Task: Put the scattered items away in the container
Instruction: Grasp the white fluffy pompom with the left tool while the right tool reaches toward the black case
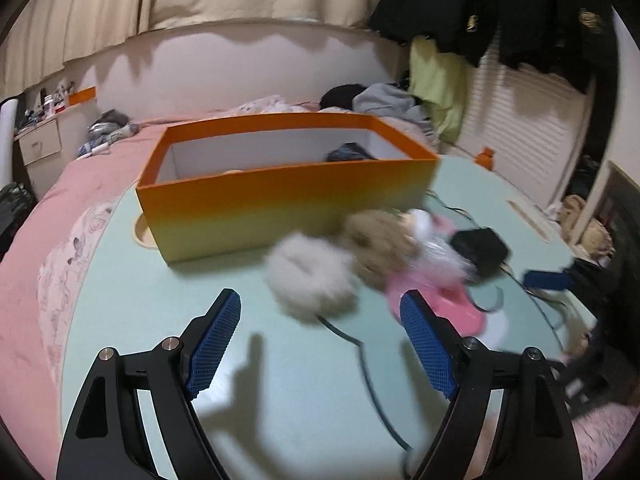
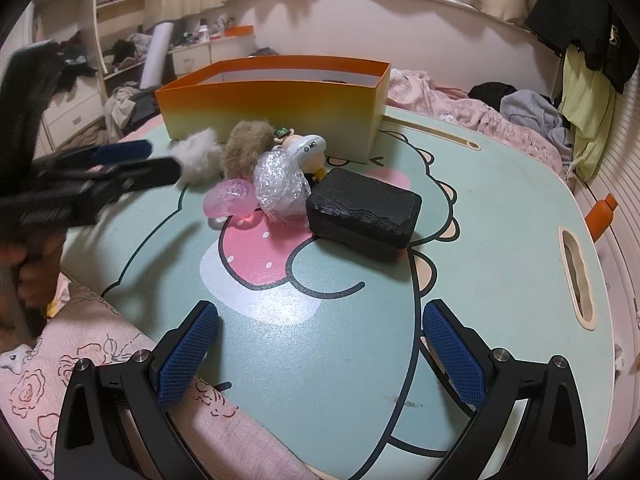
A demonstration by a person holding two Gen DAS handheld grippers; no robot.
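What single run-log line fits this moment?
left gripper: open, near white pompom | right gripper: open, empty | orange box: items still outside

Table (image 2: 500,216): box (image 2: 280,108) at the far side, something lying inside it at the far end. Just before the box, a cluster: two fluffy balls (image 2: 200,156) side by side at left; toy figure (image 2: 306,148) right of them, beside the box wall; bubble-wrap bundle (image 2: 280,184) before the figure; jelly-like lump (image 2: 232,198) left of the bundle; block (image 2: 364,212) right of the bundle. Bed (image 2: 460,112) behind.
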